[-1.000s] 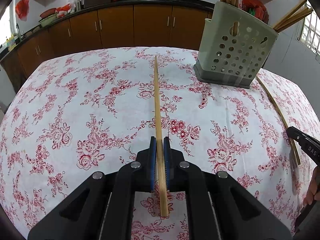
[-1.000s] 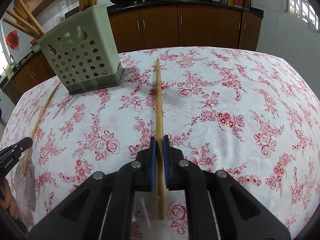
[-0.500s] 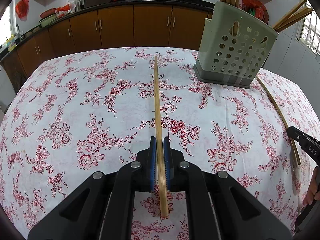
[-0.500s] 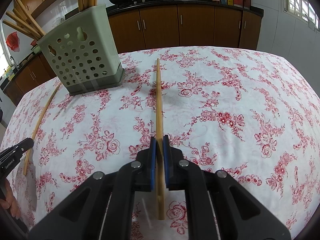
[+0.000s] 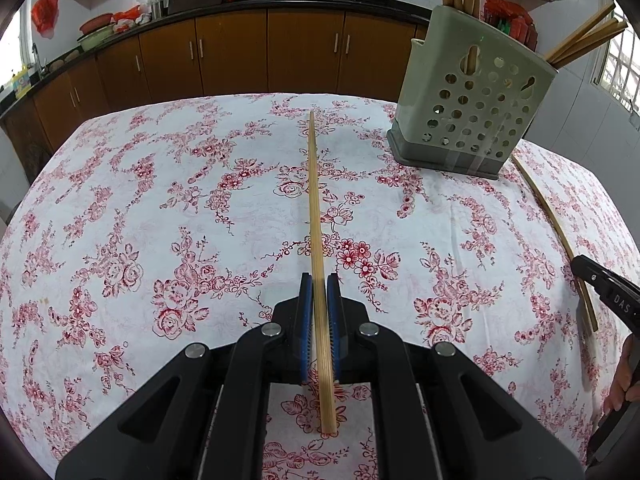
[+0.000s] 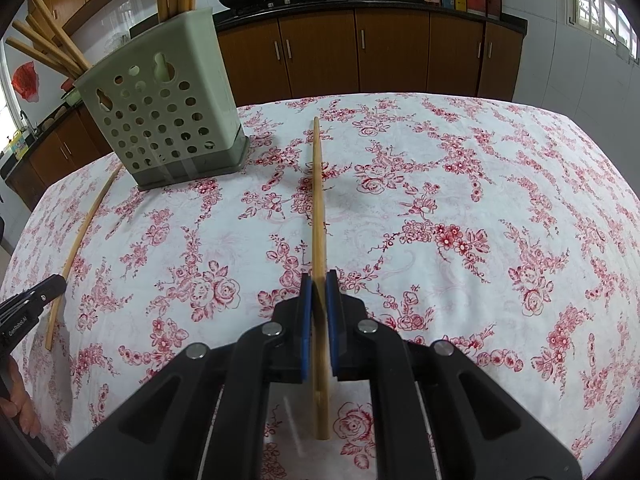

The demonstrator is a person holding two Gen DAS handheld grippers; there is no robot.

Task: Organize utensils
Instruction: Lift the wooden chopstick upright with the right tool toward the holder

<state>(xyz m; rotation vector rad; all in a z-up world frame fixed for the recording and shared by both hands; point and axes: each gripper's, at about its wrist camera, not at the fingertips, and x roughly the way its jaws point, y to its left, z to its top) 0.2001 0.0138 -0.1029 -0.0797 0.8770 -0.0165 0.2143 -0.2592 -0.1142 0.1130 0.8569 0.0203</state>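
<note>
My left gripper (image 5: 319, 286) is shut on a bamboo chopstick (image 5: 314, 208) that points forward over the floral tablecloth. My right gripper (image 6: 319, 285) is shut on another bamboo chopstick (image 6: 318, 200), also pointing forward. A pale green perforated utensil holder (image 5: 472, 92) with several chopsticks standing in it sits at the far right in the left wrist view and at the far left in the right wrist view (image 6: 164, 104). Each chopstick's tip lies well short of and beside the holder. Each view shows the other gripper's tip at its edge.
A floral tablecloth (image 5: 160, 220) covers the table. The chopstick in the other gripper also shows beside the holder (image 5: 556, 228), (image 6: 80, 240). Brown kitchen cabinets (image 5: 240, 52) and a counter with woks stand behind the table.
</note>
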